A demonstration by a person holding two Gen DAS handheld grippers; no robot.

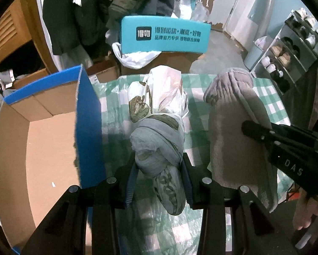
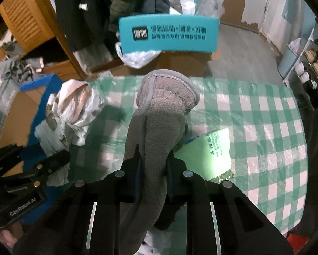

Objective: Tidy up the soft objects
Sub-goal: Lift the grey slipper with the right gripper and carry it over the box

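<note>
My left gripper is shut on a knotted pale grey cloth bundle with brown prints, held above the green checked tablecloth. It also shows in the right wrist view. My right gripper is shut on a grey fleece slipper, held off the table; the slipper also shows in the left wrist view. An open cardboard box with a blue outside stands just left of the bundle, its inside bare.
A pale green packet lies on the tablecloth under the slipper. A teal box and a white plastic bag sit beyond the table. A shoe rack stands at the right. Dark coats hang behind.
</note>
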